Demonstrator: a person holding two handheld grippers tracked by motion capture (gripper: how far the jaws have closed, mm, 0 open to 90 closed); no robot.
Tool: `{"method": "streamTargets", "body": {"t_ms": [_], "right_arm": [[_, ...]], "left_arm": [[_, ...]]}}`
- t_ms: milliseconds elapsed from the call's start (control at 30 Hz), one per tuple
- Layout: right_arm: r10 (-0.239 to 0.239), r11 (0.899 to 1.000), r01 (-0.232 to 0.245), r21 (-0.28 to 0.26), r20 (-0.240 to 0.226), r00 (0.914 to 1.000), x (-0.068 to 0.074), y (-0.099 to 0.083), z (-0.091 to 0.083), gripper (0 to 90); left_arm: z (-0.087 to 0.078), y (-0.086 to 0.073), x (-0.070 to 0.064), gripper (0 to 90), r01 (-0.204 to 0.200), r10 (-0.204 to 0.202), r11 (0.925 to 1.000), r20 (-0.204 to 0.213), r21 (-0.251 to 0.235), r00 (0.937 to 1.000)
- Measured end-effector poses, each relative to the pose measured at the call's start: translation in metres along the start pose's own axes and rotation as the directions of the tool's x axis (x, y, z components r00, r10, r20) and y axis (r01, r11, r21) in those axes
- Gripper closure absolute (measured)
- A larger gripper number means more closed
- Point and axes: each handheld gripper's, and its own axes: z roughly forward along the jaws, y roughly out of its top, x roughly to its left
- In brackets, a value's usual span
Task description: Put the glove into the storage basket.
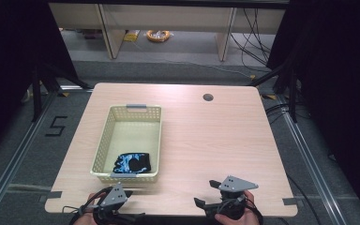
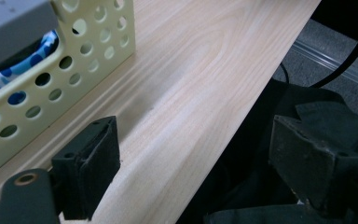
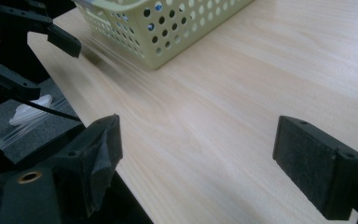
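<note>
At the near edge of the wooden table [image 1: 206, 140], the left gripper [image 1: 114, 199] and the right gripper [image 1: 218, 199] hang with jaws spread wide, holding nothing. A blue-and-black patterned cloth [image 1: 132, 163] lies in the near end of the pale yellow basket [image 1: 104, 136], just beyond the left gripper and well left of the right one. A black "5" [image 1: 56, 126] marks the floor at far left.

Cloth [image 1: 132, 163] in basket [image 1: 104, 140], left on table [image 1: 215, 140]
</note>
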Motion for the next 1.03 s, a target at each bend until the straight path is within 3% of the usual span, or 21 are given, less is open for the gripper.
{"method": "streamTargets", "body": {"t_ms": [67, 200, 233, 267, 300, 367, 400, 433, 500, 533, 567, 600, 667, 700, 833, 867, 900, 1033], "right_arm": [[-0.022, 1.0, 0.022, 0.016, 0.013, 0.9997, -0.002, -0.004, 0.0, 16.7], [-0.031, 0.998, 0.03, 0.046, 0.026, 0.9992, -0.001, -0.009, -0.001, 16.6], [-0.045, 0.998, 0.044, 0.043, 0.031, 0.9985, -0.001, -0.01, -0.001, 16.6], [-0.003, 0.998, 0.002, 0.058, 0.022, 0.9997, 0.003, -0.012, -0.002, 16.6], [-0.035, 0.998, 0.034, 0.051, 0.024, 0.9991, 0.0, -0.013, -0.001, 16.6], [-0.003, 0.997, 0.002, 0.078, 0.02, 0.9998, 0.003, -0.016, -0.002, 16.6], [-0.038, 0.997, 0.036, 0.066, 0.023, 0.999, 0.0, -0.017, -0.001, 16.6], [-0.052, 0.996, 0.049, 0.08, 0.028, 0.9983, 0.0, -0.018, -0.001, 16.6], [-0.055, 0.995, 0.05, 0.088, 0.045, 0.9975, 0.001, -0.02, -0.002, 16.6], [-0.049, 0.995, 0.045, 0.088, 0.037, 0.9981, 0.001, -0.02, -0.002, 16.6], [-0.072, 0.994, 0.068, 0.083, 0.04, 0.9966, 0.0, -0.02, -0.002, 16.6], [-0.072, 0.994, 0.069, 0.08, 0.033, 0.9969, 0.0, -0.02, -0.002, 16.6], [-0.072, 0.994, 0.069, 0.083, 0.03, 0.997, -0.001, -0.02, -0.002, 16.6], [-0.049, 0.995, 0.044, 0.087, 0.048, 0.9977, 0.001, -0.02, -0.003, 16.6], [-0.061, 0.994, 0.057, 0.094, 0.045, 0.9971, 0.0, -0.02, -0.002, 16.6], [-0.061, 0.994, 0.057, 0.093, 0.044, 0.9972, 0.0, -0.02, -0.002, 16.7], [-0.039, 0.994, 0.034, 0.1, 0.043, 0.9983, 0.002, -0.02, -0.002, 16.7], [-0.069, 0.994, 0.064, 0.094, 0.053, 0.9962, -0.001, -0.021, -0.002, 16.6]], "left_arm": [[0.001, -0.002, 0.001, 15.7, -0.03, 0.031, 0.9994, -0.012, 0.017, 0.9995], [0.003, -0.004, -0.002, 15.7, -0.015, 0.015, 0.9997, -0.008, 0.02, 0.9998], [0.003, -0.004, -0.001, 15.8, -0.042, 0.042, 0.9987, -0.007, 0.029, 0.9991], [0.004, -0.005, -0.002, 15.8, -0.034, 0.035, 0.999, -0.009, 0.03, 0.9994], [0.005, -0.006, -0.003, 15.8, -0.021, 0.021, 0.9992, -0.01, 0.034, 0.9997], [0.005, -0.006, -0.003, 15.8, -0.037, 0.037, 0.9986, -0.005, 0.038, 0.9993], [0.006, -0.007, -0.005, 15.8, -0.016, 0.016, 0.9993, -0.002, 0.035, 0.9999], [0.006, -0.007, -0.004, 15.9, -0.053, 0.054, 0.9973, -0.008, 0.051, 0.9985], [0.007, -0.007, -0.006, 15.9, -0.029, 0.029, 0.9985, -0.002, 0.046, 0.9996], [0.007, -0.007, -0.004, 15.9, -0.054, 0.054, 0.9972, -0.007, 0.052, 0.9985], [0.007, -0.007, -0.003, 15.9, -0.058, 0.059, 0.9966, -0.006, 0.058, 0.9983], [0.007, -0.008, -0.004, 15.9, -0.025, 0.026, 0.9982, -0.012, 0.054, 0.9996], [0.007, -0.008, -0.002, 15.9, -0.045, 0.046, 0.9976, -0.017, 0.053, 0.9988], [0.008, -0.008, -0.003, 15.9, -0.019, 0.019, 0.9987, -0.016, 0.047, 0.9997], [0.008, -0.008, -0.003, 15.9, -0.028, 0.029, 0.9984, -0.019, 0.05, 0.9994], [0.008, -0.007, -0.002, 15.9, -0.048, 0.049, 0.9974, -0.014, 0.053, 0.9987], [0.008, -0.008, -0.002, 16.0, -0.048, 0.049, 0.9973, -0.014, 0.055, 0.9987], [0.008, -0.008, -0.002, 16.0, -0.049, 0.05, 0.9973, -0.013, 0.055, 0.9987]]}}
